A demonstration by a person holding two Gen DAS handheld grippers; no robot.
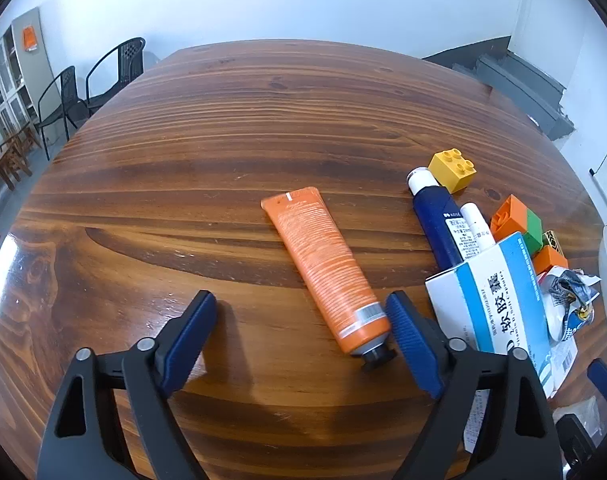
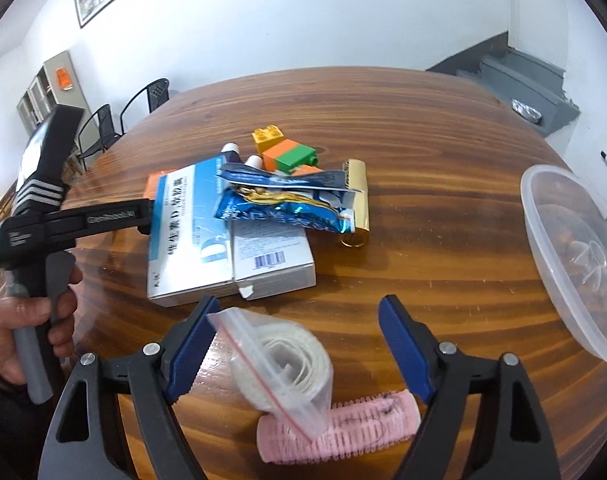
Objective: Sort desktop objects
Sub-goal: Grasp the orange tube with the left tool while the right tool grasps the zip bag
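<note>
1. Desktop objects lie on the round brown wooden table (image 1: 223, 128), most heaped at right of the left wrist view.
2. At right edge of the right wrist view sits a clear plastic tub (image 2: 571, 256), likely a sorting bin.
3. At that heap's lower end lies a white-and-blue medicine box (image 1: 499, 300).
4. An orange squeeze tube (image 1: 323, 264) runs diagonally from centre to lower right, its black cap beside the left gripper's right finger; the left gripper (image 1: 301, 322) is nearer, wide, empty.
5. The right gripper (image 2: 295, 328) gapes over a clear zip bag of white tape (image 2: 287, 364), gripping nothing.
</note>
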